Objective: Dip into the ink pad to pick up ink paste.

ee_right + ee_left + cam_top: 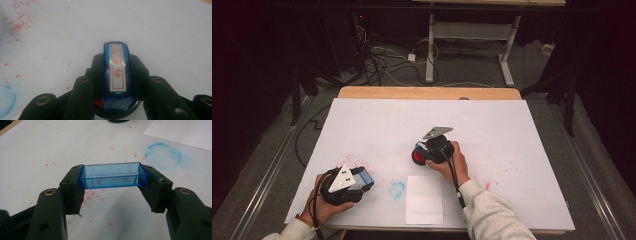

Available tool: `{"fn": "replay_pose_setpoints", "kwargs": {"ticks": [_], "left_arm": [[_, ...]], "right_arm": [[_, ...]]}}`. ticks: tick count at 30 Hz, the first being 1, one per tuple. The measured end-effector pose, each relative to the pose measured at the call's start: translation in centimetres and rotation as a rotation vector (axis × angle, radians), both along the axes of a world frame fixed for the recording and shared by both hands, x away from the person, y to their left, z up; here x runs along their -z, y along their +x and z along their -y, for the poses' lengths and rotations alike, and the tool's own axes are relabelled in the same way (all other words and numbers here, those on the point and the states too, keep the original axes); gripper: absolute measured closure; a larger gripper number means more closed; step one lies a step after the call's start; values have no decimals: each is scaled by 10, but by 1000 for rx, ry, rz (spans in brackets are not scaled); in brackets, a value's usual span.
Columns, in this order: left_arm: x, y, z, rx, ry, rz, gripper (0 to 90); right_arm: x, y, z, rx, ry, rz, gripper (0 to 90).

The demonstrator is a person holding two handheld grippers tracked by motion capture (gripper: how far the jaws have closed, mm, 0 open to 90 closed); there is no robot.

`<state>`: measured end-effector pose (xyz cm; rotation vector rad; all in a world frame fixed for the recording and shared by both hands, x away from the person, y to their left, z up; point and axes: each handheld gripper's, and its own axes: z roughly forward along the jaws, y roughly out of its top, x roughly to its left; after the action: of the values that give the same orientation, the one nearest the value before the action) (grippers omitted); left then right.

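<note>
The left hand-held gripper (362, 178) is seen in the high view at about 7 o'clock on the white surface (377, 125), gripped by the person's left hand (319, 205). In the left gripper view its black jaws are closed on the two short ends of a clear blue plastic cap (113, 175), an open rectangular shell that is held level, apart from the surface below it. Red ink specks are scattered beneath and around it, and a smudged blue ring (163, 155) is seen at 2 o'clock from the cap.

The right hand-held gripper (423, 152) is seen near the middle of the surface, carried by the right hand (452, 162). In the right gripper view its jaws are shut on the sides of a blue stamp (117, 75), whose white face with red characters in a red frame is turned up toward the camera. Under the stamp, at 6 o'clock, a round black ink pad with a red inside (418, 156) is partly seen; whether the stamp touches it cannot be told.

A white sheet of paper (424, 199) lies at 6 o'clock from the right hand-held gripper, just right of the blue ring.
</note>
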<state>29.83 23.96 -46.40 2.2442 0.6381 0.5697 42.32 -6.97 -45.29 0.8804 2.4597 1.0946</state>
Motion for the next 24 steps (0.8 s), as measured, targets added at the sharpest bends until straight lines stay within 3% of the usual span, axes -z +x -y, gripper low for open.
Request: {"fn": "replay_pose_setpoints", "kwargs": {"ticks": [24], "left_arm": [[0, 0, -1, -2, -2, 0, 391]], "right_arm": [[2, -3, 2, 19, 28, 16, 701]]}}
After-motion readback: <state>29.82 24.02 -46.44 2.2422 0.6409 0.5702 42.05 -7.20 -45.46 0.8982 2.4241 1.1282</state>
